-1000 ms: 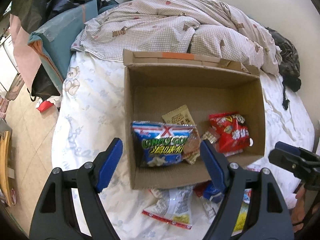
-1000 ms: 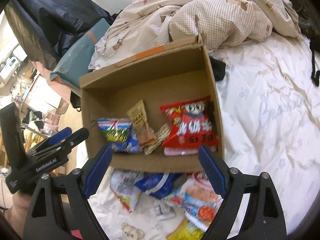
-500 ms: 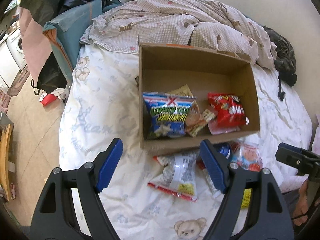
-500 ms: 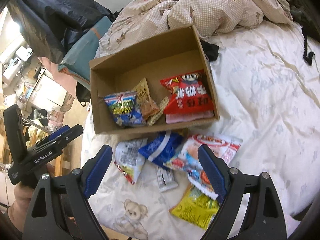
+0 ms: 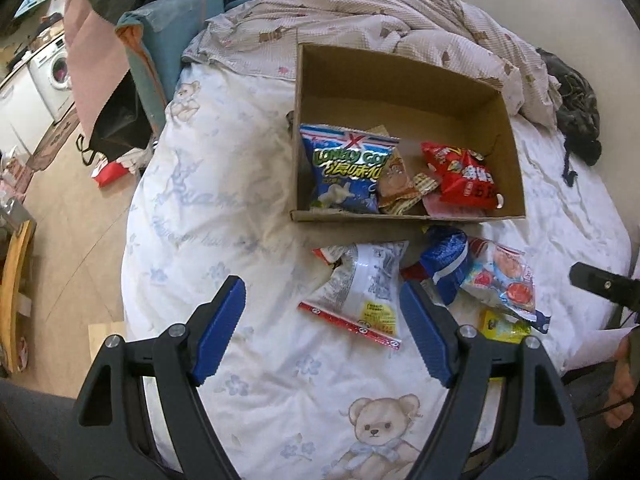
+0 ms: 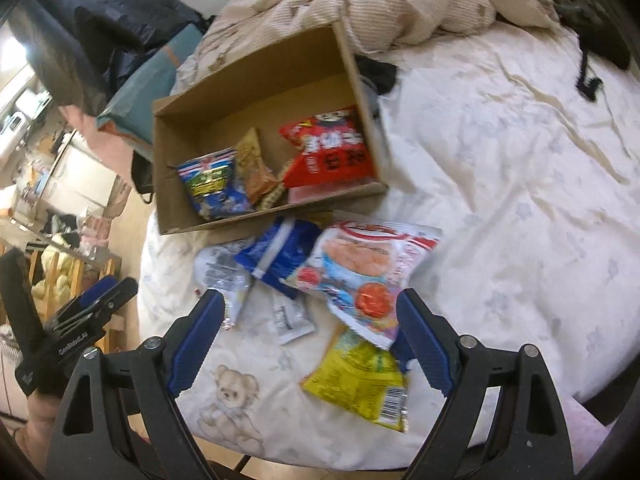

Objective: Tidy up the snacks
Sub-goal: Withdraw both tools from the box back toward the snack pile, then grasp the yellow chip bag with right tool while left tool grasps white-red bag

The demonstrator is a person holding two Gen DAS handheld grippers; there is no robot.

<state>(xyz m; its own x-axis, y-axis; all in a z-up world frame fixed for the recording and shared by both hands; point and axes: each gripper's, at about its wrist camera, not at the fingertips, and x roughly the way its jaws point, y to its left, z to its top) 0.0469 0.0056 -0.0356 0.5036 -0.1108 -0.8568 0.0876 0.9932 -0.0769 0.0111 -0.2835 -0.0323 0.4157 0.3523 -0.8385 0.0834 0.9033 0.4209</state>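
Partly done: the cardboard box point(image 5: 404, 84) on the bed point(image 5: 224, 200) holds a blue bag point(image 5: 346, 170), a red bag point(image 5: 466, 176) and some small packets. Five loose packets point(image 6: 360, 268) remain just outside it. Both the left tongs point(image 5: 322, 328) and right tongs point(image 6: 310, 344) hang open and empty.

On the bed sheet point(image 5: 224, 208), a cardboard box point(image 5: 404, 216), in front of the rumpled quilt point(image 5: 360, 24). Inside the box, three snack bags point(image 5: 348, 168) side by side along the near wall. Just before the box, a heap of loose packets point(image 6: 320, 264), some overlapping, one packet point(image 6: 360, 380) nearest the bed's edge.
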